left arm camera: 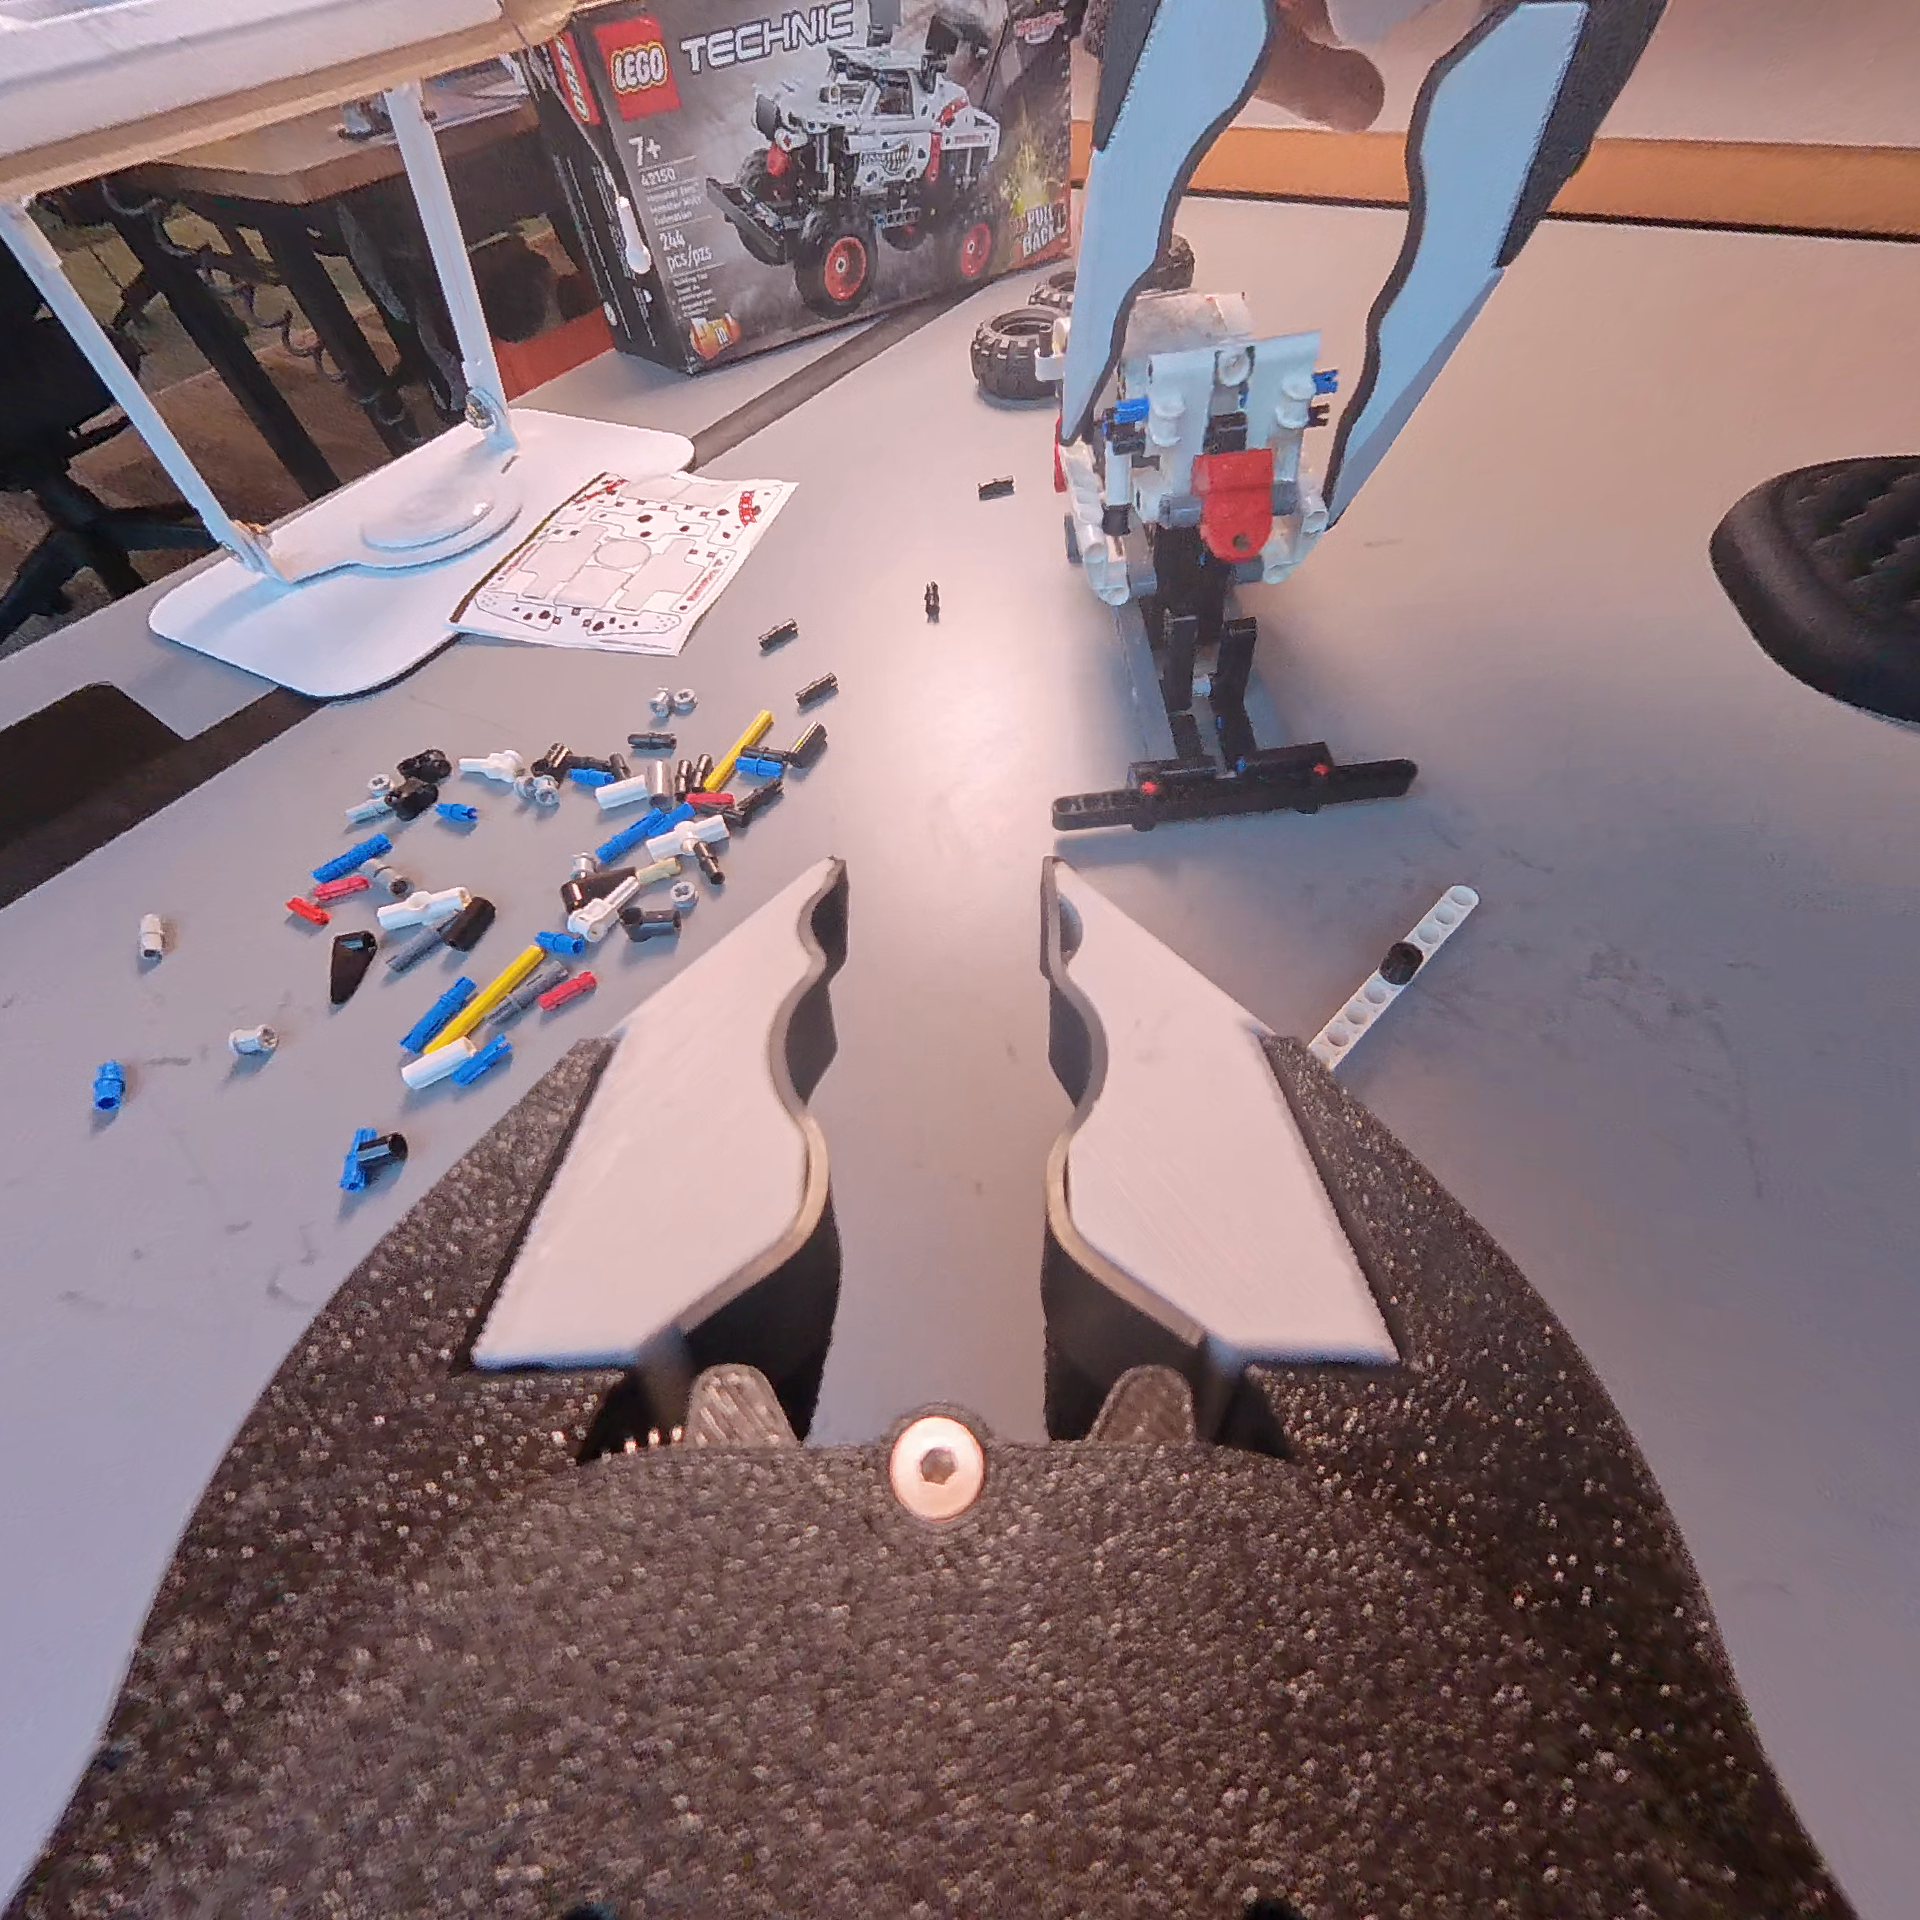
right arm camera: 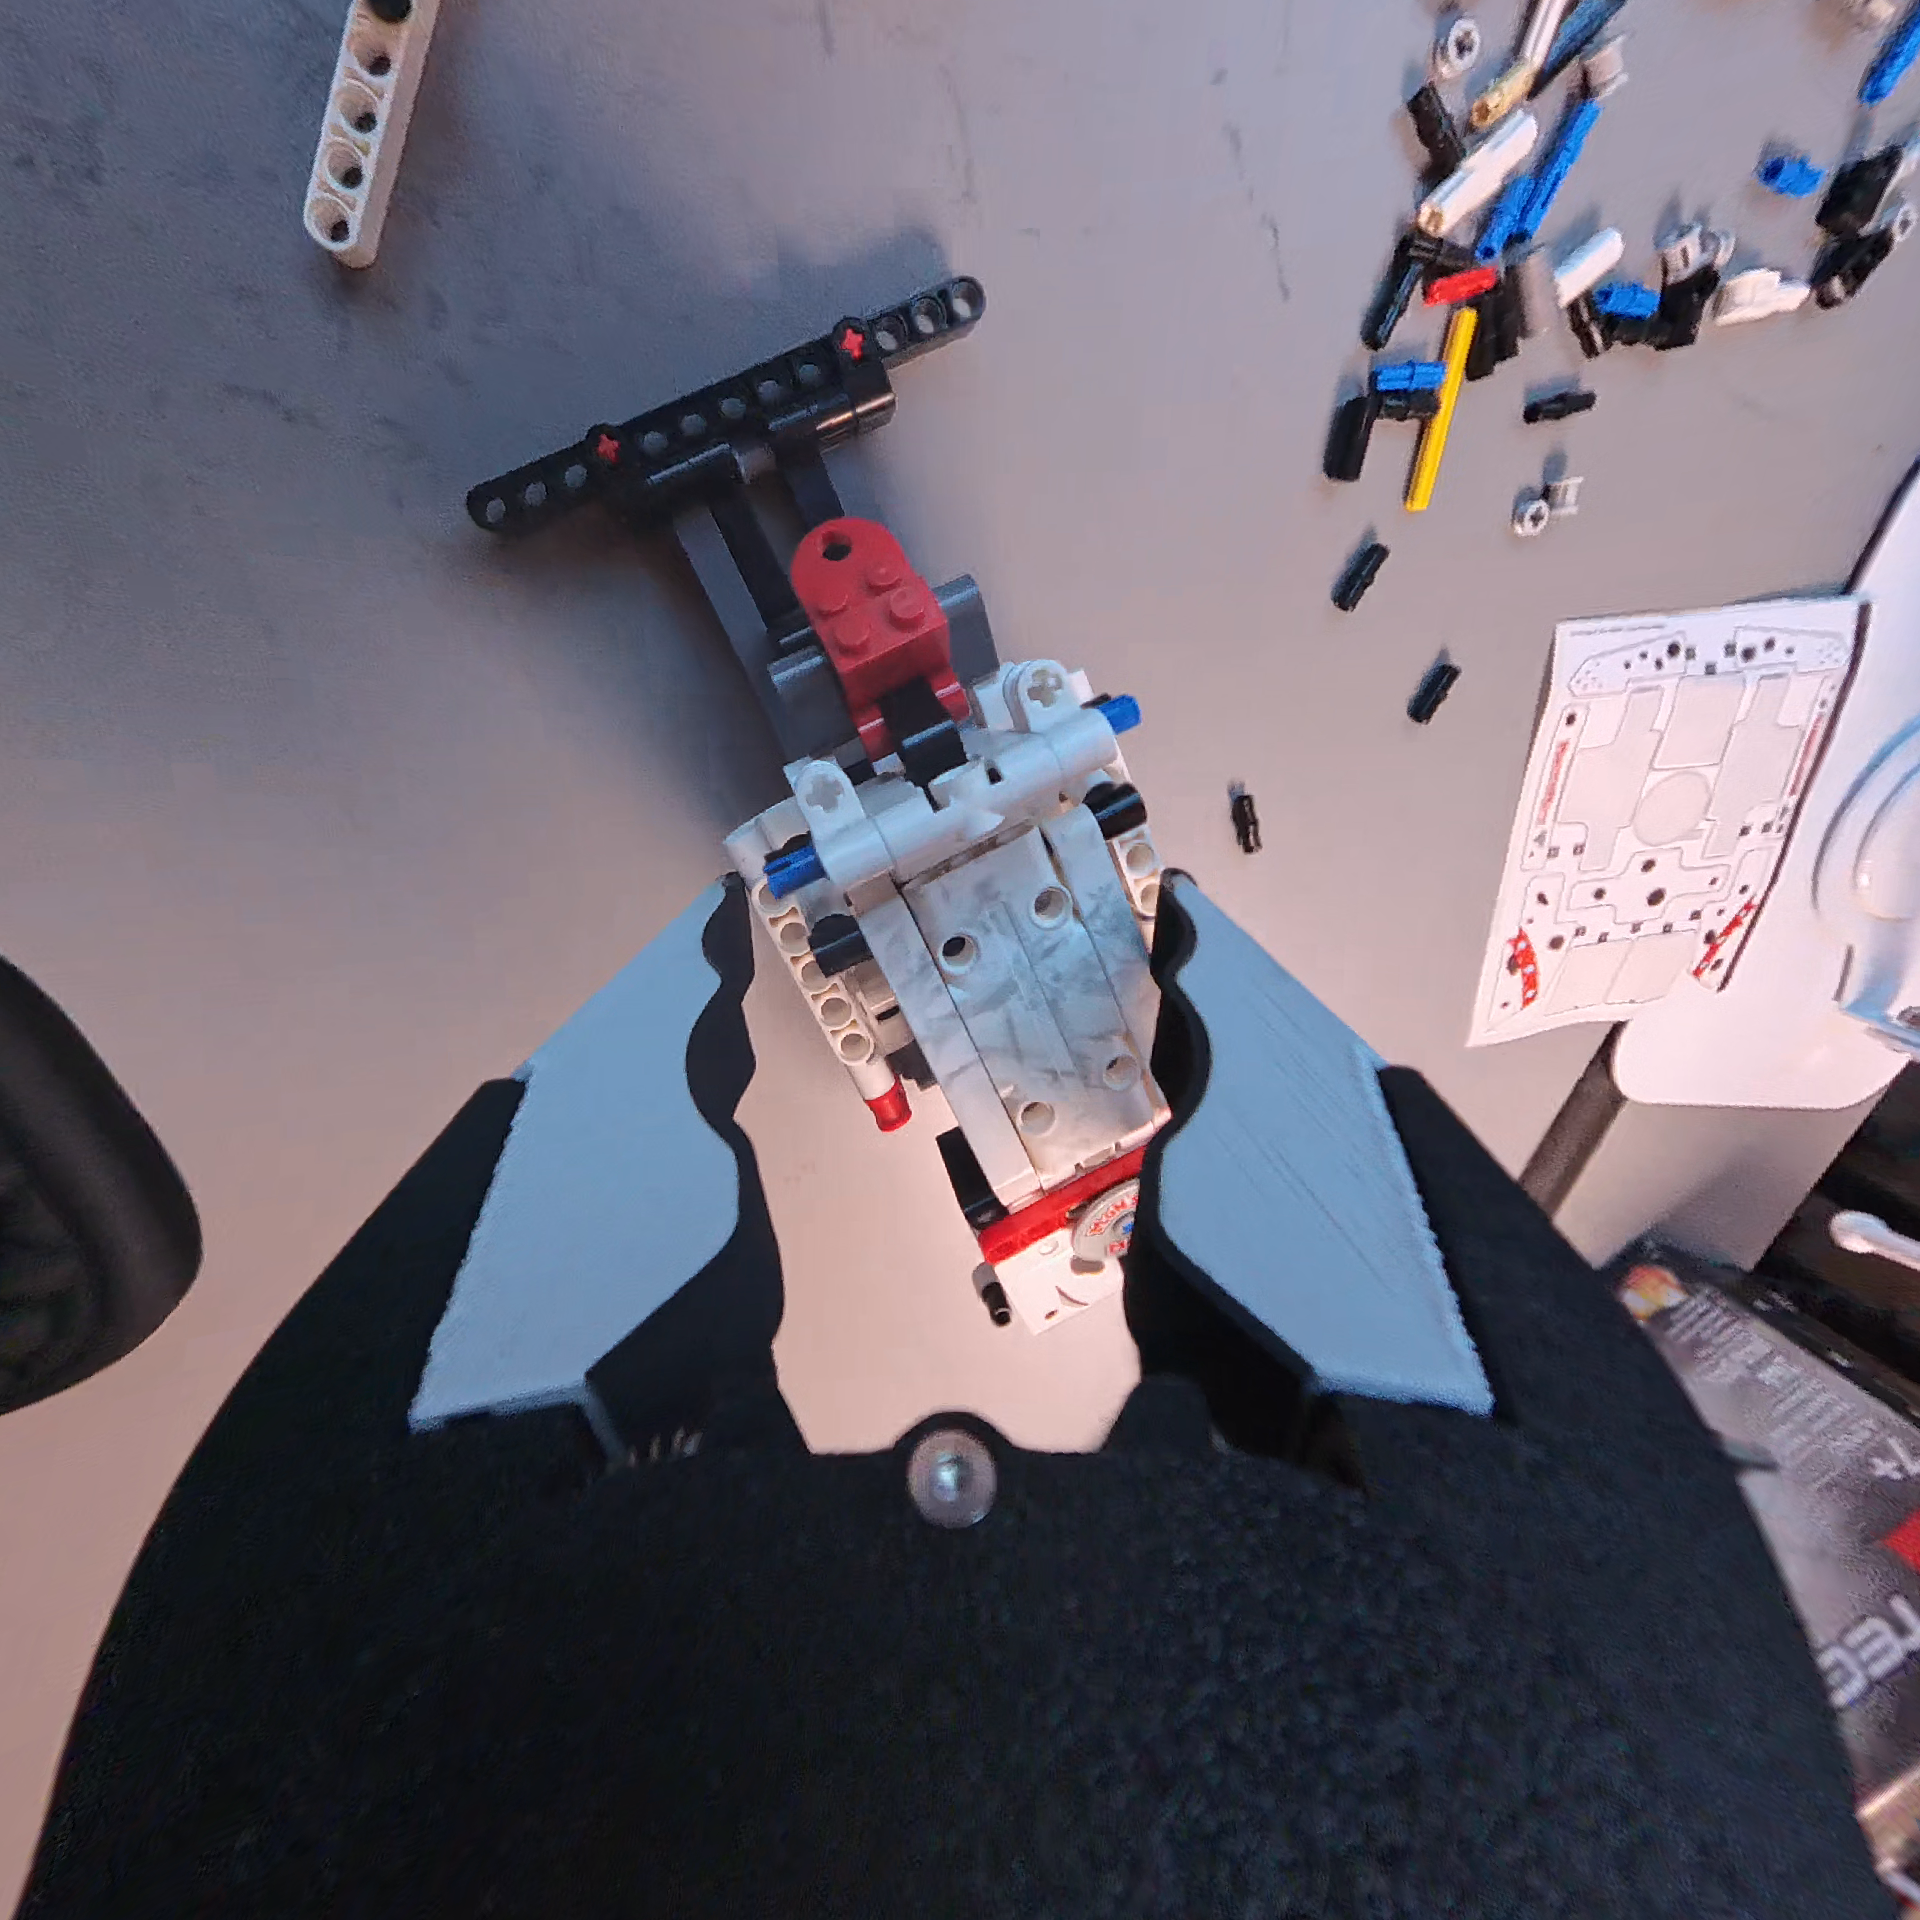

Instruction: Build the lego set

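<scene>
A part-built white Lego model [left arm camera: 1205, 374] with a red piece [left arm camera: 1231, 499] and a long black beam [left arm camera: 1236, 790] at its front stands on the grey table. My right gripper [left arm camera: 1202, 476] comes down from above and clamps it by its sides. In the right wrist view the gripper [right arm camera: 951, 888] has both fingers against the white body [right arm camera: 1018, 966]. My left gripper [left arm camera: 940, 873] is open and empty, low over the table just short of the black beam. Several loose small pieces [left arm camera: 582, 862] lie to its left.
A white beam with a black pin [left arm camera: 1392, 977] lies right of the left gripper. Black tyres [left arm camera: 1013, 348] sit behind the model, beside the set's box [left arm camera: 821, 177]. A sticker sheet [left arm camera: 634, 551] and a white lamp base [left arm camera: 416, 540] are far left. A black pad [left arm camera: 1839, 582] is at right. My right fingertips sit around 20 cm from my left ones.
</scene>
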